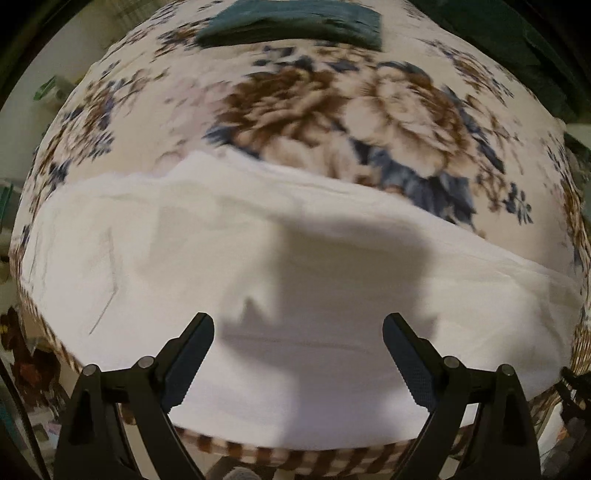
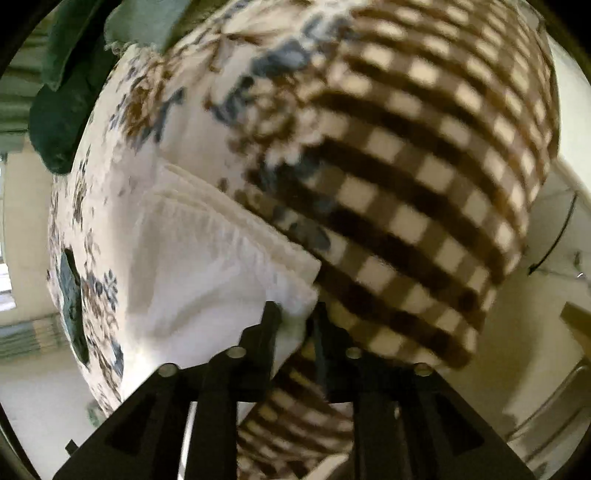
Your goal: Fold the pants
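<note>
While the white pants (image 1: 280, 280) lie folded on the floral cover, left gripper (image 1: 298, 354) hangs released above them; right gripper (image 2: 293, 325) pinches the corner at six o'clock — next fold, I judge, needs a matching left grip.

The white pants (image 1: 280, 280) lie folded in a broad band across the floral bedcover (image 1: 332, 110). The left gripper (image 1: 298, 354) hangs just above the pants' near part — jaws spread wide, nothing between them. Beyond the pants, at the bedcover's far edge, lies a dark green cloth (image 1: 291, 22).
</note>
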The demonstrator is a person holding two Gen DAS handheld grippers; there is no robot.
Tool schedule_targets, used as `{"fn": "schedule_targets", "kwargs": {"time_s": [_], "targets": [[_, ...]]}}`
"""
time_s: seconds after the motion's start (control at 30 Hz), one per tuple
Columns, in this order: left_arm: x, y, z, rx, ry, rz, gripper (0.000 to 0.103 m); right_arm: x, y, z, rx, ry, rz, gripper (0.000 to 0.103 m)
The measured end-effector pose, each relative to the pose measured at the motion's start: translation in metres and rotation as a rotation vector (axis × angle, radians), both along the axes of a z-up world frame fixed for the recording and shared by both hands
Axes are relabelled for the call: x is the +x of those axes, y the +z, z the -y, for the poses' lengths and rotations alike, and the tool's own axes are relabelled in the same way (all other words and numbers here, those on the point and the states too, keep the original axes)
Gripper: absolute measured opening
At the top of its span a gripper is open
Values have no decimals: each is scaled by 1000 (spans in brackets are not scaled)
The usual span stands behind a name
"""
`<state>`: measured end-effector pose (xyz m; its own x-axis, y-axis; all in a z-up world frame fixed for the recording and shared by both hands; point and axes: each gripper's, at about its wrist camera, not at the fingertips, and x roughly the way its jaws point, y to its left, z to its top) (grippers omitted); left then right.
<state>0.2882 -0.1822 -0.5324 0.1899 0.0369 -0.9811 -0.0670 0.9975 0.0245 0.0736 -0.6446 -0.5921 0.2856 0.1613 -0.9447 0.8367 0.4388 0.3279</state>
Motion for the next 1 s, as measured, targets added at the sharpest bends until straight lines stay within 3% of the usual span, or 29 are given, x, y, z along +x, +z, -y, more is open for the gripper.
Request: {"fn": "schedule_targets", "kwargs": {"time_s": [0.07,0.23,0.4,0.53,0.67,0.73,0.77,0.8,0.83,0.87,1.0], "targets": [[-4,4,-19,1,30,4,94,16,33,-25,-62,110,2,53],[-8,22,-92,7,152,34,94,102,73,-137,3,481,22,55],[6,29,-180,72,281,81,94,232,56,-297,339,777,79,55],[26,10,-235,68,332,42,94,322,14,-402,471,925,16,55],[38,-12,-267,41,346,-1,94,375,-54,-473,599,960,-203,55],[42,-22,-278,11,347,-21,94,382,-90,-496,685,941,-369,55],[43,-27,-281,5,343,-33,94,382,-98,-502,710,932,-396,52],[43,-33,-283,-1,340,-45,94,381,-104,-506,710,932,-419,26],[43,-37,-284,-7,335,-55,94,383,-104,-508,676,933,-423,16],[43,-42,-285,-7,328,-65,94,391,-96,-504,621,908,-388,14],[38,-50,-287,-38,304,-60,94,399,-69,-485,538,850,-285,11]]}}
